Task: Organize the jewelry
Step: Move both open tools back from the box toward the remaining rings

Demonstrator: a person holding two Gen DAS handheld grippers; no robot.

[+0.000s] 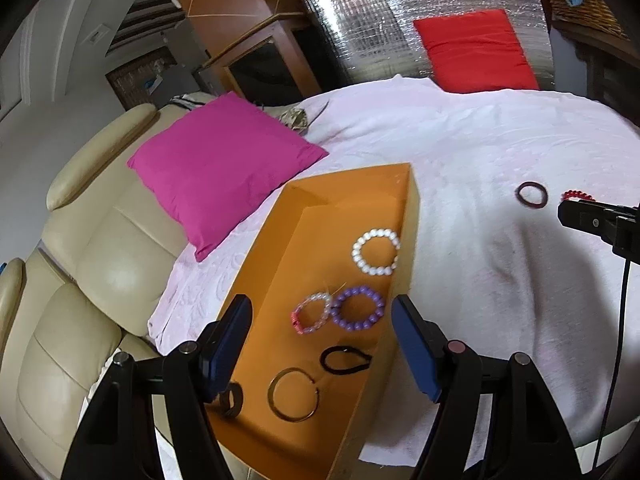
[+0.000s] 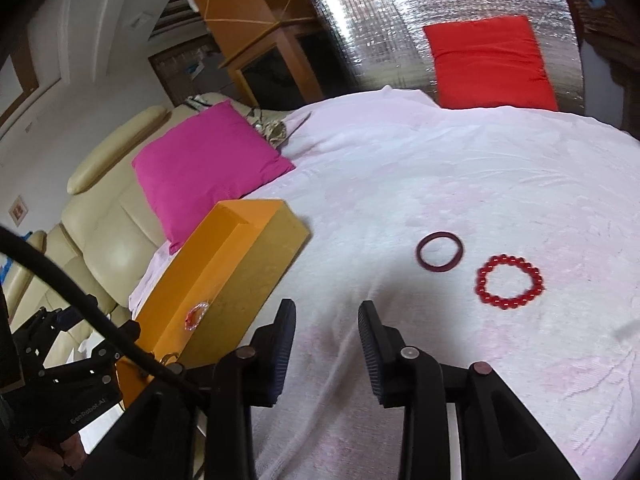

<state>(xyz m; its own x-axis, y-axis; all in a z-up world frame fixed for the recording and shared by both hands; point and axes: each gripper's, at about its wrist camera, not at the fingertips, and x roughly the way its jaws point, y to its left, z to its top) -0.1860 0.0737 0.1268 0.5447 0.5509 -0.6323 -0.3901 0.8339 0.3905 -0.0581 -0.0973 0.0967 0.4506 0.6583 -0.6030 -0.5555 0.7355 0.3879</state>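
On the nubbly white cloth (image 2: 440, 168): glossy round-beaded red bracelet (image 2: 509, 282); smooth maroon bangle (image 2: 440, 255).

A bed (image 2: 400, 160) covered with a pale pink-white spread was seen. An open orange box (image 2: 256, 264) had been set near its left edge, with a magenta pillow (image 2: 204, 168) just behind it. A dark maroon bangle (image 2: 440, 255) and a red beaded bracelet (image 2: 509, 282) were laid side by side, apart, out on the middle of the spread.
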